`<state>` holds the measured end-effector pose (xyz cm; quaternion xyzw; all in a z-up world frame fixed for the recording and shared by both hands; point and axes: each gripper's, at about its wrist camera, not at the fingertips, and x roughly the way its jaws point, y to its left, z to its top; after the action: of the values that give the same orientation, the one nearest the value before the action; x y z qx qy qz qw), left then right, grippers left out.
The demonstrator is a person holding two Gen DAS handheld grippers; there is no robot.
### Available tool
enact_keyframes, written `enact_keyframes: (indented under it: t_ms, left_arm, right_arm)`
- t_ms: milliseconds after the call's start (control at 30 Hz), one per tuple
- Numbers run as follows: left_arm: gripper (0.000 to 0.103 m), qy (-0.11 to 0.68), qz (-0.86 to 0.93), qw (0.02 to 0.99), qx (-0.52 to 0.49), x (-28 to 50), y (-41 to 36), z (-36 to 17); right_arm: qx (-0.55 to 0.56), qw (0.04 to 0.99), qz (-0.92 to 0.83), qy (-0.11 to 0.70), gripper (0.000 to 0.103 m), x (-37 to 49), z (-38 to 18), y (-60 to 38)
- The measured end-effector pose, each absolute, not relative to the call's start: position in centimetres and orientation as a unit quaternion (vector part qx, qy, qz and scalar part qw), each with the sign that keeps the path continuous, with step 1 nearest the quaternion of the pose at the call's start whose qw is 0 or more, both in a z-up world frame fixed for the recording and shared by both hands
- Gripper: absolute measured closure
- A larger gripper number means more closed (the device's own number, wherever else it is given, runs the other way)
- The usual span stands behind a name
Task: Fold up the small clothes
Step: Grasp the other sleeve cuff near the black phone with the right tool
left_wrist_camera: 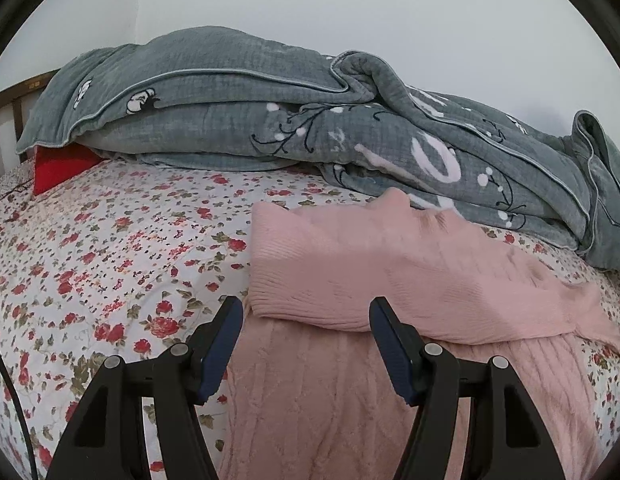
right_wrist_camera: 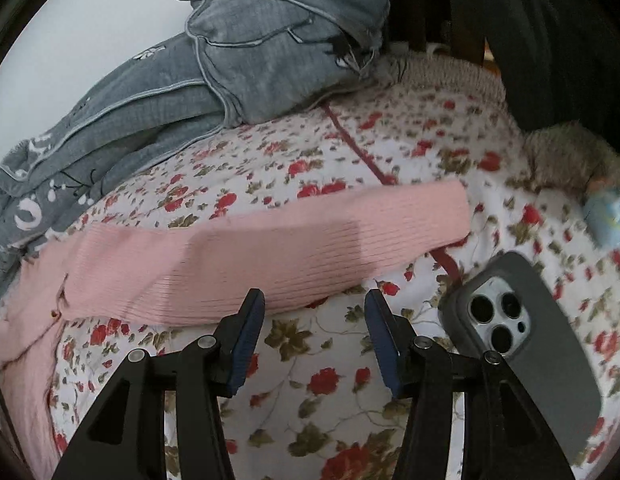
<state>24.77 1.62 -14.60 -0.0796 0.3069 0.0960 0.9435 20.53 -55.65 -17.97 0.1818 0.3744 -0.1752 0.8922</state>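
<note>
A pink knit sweater (left_wrist_camera: 390, 280) is being spread on the floral bedsheet (left_wrist_camera: 109, 248), one sleeve folded across its body, the grey quilt (left_wrist_camera: 269, 120) bunched behind it. The left gripper (left_wrist_camera: 305, 308) is being held open over the sweater, gripping nothing. The right gripper (right_wrist_camera: 314, 300) is being held open and empty over the sheet, beside a grey phone (right_wrist_camera: 526, 344).

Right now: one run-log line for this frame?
step: fold | pink sweater: sleeve folded across | left gripper: open, empty | right gripper: open, empty | phone: on bedspread
</note>
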Motion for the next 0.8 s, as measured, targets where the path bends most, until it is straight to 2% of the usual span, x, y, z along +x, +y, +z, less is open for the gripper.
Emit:
enact_keyframes:
  t_ms: [467,800]
  left_arm:
    - [0.039,0.321,0.100,0.934,-0.122,25.4,3.0,-15.4]
    - [0.039,0.321,0.101,0.932,-0.130,25.4,3.2,-15.4]
  right_arm:
    - [0.219,0.882,-0.183,0.376,0.051,22.4,-18.3,-57.2]
    - [0.279,0.864,-0.182,0.376,0.048,20.7,-18.7,-56.3]
